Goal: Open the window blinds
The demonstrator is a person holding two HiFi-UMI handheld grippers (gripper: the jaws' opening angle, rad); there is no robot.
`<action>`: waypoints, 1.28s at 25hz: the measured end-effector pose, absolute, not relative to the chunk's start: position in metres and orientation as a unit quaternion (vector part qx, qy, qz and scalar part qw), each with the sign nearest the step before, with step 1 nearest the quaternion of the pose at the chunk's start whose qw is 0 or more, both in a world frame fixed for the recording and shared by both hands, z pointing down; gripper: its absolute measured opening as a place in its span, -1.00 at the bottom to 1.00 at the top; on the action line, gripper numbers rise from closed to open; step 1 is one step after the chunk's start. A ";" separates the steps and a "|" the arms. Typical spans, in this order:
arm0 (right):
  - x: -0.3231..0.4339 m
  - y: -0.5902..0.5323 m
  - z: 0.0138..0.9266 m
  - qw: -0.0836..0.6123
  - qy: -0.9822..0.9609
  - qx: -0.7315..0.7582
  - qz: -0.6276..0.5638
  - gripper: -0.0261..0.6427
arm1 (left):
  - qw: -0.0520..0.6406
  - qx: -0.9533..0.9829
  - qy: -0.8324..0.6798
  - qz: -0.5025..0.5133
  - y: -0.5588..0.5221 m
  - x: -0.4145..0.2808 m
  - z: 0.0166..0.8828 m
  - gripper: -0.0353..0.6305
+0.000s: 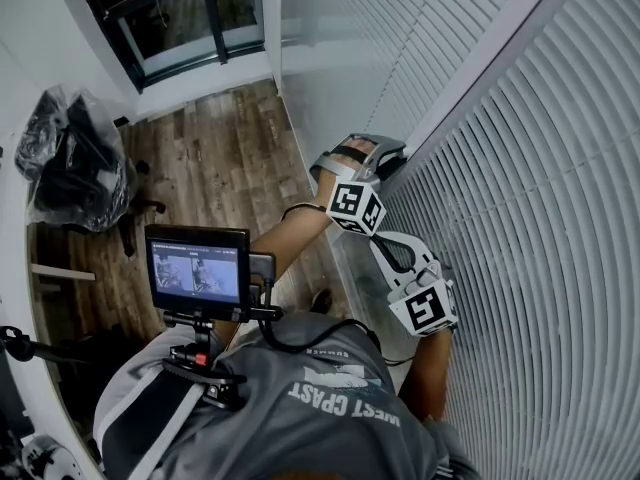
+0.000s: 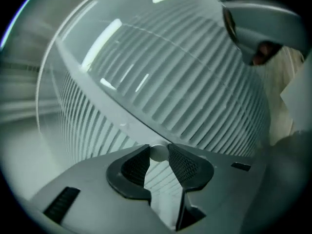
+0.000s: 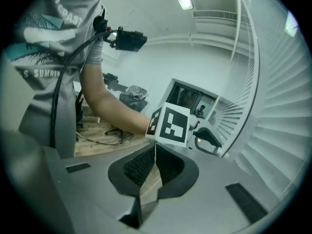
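head view: two grippers (image 1: 388,156) (image 1: 385,248), two blinds (image 1: 560,168) (image 1: 400,28)?

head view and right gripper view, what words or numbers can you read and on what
"WEST COAST": grey T-shirt, upside down in the head view, one letter unclear.
"SUMMER": same T-shirt, in the right gripper view, the line cut off at its left.
Marker cubes: black and white squares only, no letters.
Monitor: anything on its screen is too small to read.

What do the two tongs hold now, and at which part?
The left tongs pinch a round white wand between their tips; the right tongs seem shut on a thin cord.
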State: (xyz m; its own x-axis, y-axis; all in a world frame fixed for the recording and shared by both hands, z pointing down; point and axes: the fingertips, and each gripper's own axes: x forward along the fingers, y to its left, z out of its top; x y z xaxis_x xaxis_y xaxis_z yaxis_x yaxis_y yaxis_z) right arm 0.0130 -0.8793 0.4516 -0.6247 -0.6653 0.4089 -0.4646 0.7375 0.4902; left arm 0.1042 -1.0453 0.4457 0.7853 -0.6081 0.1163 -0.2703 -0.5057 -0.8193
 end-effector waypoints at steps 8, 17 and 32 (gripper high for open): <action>0.017 -0.875 0.445 0.275 -0.888 0.326 -0.174 -0.91 | 0.035 -0.977 0.210 -0.015 -1.048 0.096 0.446 -0.51; 0.025 -0.875 0.426 0.257 -0.886 0.340 -0.180 -0.91 | -0.170 -0.963 0.193 0.075 -1.057 0.094 0.443 -0.51; 0.027 -0.877 0.424 0.259 -0.884 0.344 -0.183 -0.91 | 0.344 -0.891 0.238 -0.177 -1.049 0.106 0.450 -0.51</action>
